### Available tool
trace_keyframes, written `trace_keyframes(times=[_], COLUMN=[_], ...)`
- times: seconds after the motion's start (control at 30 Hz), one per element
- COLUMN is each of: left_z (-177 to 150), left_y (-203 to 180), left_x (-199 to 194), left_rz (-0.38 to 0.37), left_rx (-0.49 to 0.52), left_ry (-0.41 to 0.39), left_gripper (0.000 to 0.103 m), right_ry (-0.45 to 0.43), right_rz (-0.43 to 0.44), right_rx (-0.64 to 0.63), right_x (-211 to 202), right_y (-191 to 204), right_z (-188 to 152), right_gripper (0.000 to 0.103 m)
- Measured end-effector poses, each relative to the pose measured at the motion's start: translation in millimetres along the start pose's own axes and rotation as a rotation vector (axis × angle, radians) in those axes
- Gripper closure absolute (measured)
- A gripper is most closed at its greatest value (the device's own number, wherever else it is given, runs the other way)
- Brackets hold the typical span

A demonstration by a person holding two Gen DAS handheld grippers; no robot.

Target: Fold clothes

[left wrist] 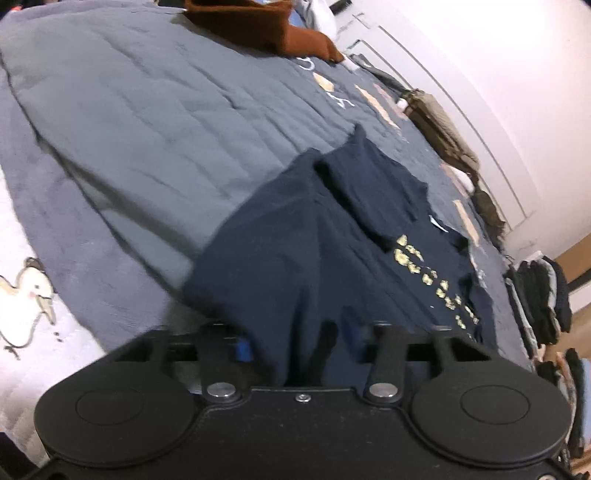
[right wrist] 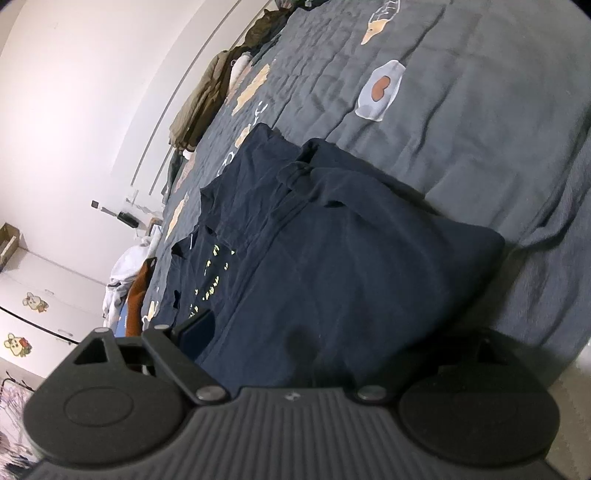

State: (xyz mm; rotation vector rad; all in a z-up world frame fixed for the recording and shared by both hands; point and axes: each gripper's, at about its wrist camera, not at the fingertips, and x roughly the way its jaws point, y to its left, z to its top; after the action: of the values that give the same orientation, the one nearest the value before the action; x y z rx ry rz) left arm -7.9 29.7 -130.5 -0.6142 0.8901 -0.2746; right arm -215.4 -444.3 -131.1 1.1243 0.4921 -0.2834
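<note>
the navy t-shirt (left wrist: 295, 258) stretches straight ahead of both claws; left claw (left wrist: 314, 347) pinches its near hem, right claw (right wrist: 332, 350) gapes wide astride it, gripping nothing.

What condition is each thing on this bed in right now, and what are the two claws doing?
Navy T-shirt: partly folded, sleeve turned in, gold print showing.
Grey quilt: spread flat, wrinkled.
Brown garment: lying unfolded.
Left gripper: pinching the shirt's hem.
Right gripper: jaws wide apart, shirt between them.

We hold our left gripper (left wrist: 295, 347) tilted downward, its jaws narrowed and pinching dark cloth; our right gripper (right wrist: 328, 339) tilts downward too, jaws spread wide.
</note>
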Motion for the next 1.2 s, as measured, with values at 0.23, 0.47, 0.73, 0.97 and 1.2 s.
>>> trace_keyframes(times=[0.23,0.47,0.73,0.97,1.2], left_z=[0,-2,-3,-3,4], left_y=[-4,-16,-12,-19,-13], left_x=[-11,-15,13,18,6], left_rz=[-0.015,-0.088,-0.036,-0.015,-0.042], left_rx=[0.027,0.074,0.050,0.094,0.050], left_ry=[-0.055,-0.093,-0.025,-0.033,-0.033], left_gripper=[0.087,0.089,0.065,0.086,0.094], right_ry=[-0.002,-0.036,-0.026,-0.028,-0.057], right_rz=[-0.045,-0.036,-0.044,-0.040,-0.002], right_rx=[0.004,-0.031,-0.038,-0.085,-0.014], right_x=[-2,-12,-7,-3,-16], right_y=[-1,5,6,9,3], right_z=[0,2,0,-2,0], right_gripper=[0.032,0.074,0.071,0.077,0.099])
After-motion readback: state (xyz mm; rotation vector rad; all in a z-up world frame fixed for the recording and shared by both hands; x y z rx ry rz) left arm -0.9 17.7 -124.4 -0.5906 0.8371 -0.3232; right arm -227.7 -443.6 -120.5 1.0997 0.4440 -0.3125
